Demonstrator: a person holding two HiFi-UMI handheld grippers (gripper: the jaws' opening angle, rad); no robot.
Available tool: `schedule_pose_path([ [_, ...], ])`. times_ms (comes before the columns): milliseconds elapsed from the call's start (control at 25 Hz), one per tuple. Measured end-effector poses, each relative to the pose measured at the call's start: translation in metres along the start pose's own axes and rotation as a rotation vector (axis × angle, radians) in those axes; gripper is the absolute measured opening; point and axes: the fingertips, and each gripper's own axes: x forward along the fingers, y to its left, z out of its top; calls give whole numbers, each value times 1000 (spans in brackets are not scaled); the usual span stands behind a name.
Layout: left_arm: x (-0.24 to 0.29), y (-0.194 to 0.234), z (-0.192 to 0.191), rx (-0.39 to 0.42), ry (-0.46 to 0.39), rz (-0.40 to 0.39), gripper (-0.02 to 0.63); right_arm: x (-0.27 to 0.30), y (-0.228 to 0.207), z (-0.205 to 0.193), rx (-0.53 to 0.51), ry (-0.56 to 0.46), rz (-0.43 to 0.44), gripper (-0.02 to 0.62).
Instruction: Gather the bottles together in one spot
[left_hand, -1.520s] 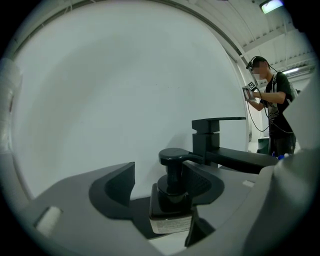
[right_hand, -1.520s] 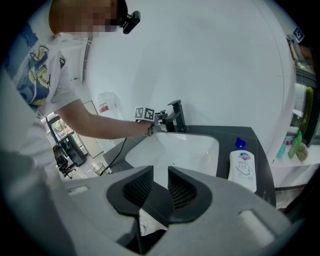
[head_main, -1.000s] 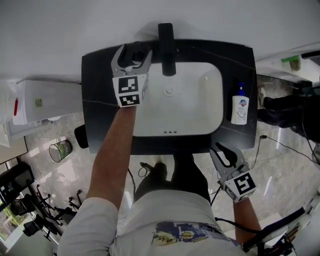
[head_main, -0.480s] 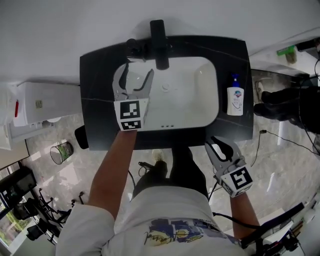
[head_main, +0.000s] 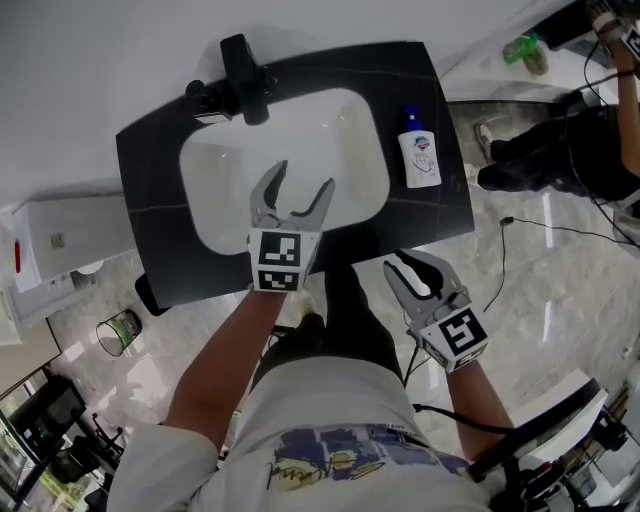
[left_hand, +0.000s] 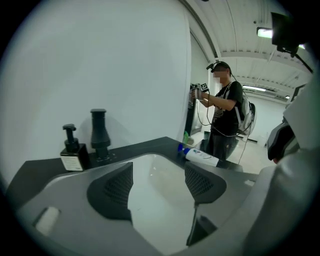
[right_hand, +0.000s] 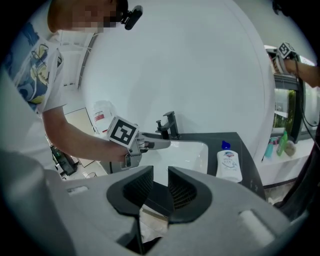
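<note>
My left tongs (head_main: 305, 178) hang wide over the white basin (head_main: 220, 190), jaws just easing inward, empty; my right tongs (head_main: 408, 268) are narrow, empty. I'd clamp the white blue-capped plastic bottle (head_main: 419, 150), lying on the black counter (head_main: 440, 205) right of the basin, across its middle, then carry it to the dark square pump bottle (left_hand: 73, 155) by the tap.

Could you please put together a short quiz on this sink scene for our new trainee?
1. True or false: the white plastic bottle with the blue cap stands upright on the black countertop.
2. Where is the dark square pump bottle? A) Standing just left of the black faucet. B) Lying in the basin. C) Touching the white bottle.
3. What is between the jaws of the right gripper?

Key
1. False: it lies on its side at the right end of the countertop.
2. A.
3. Nothing: the jaws stand slightly apart and empty, short of the counter's front edge.
</note>
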Motion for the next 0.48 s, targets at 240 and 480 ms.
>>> schedule_pose_path([
  [240, 46, -65, 26, -30, 27, -133, 322, -21, -17, -1, 23, -29, -59, 89],
  [480, 97, -103, 52, -53, 80, -199, 308, -35, -47, -1, 54, -45, -114, 89],
])
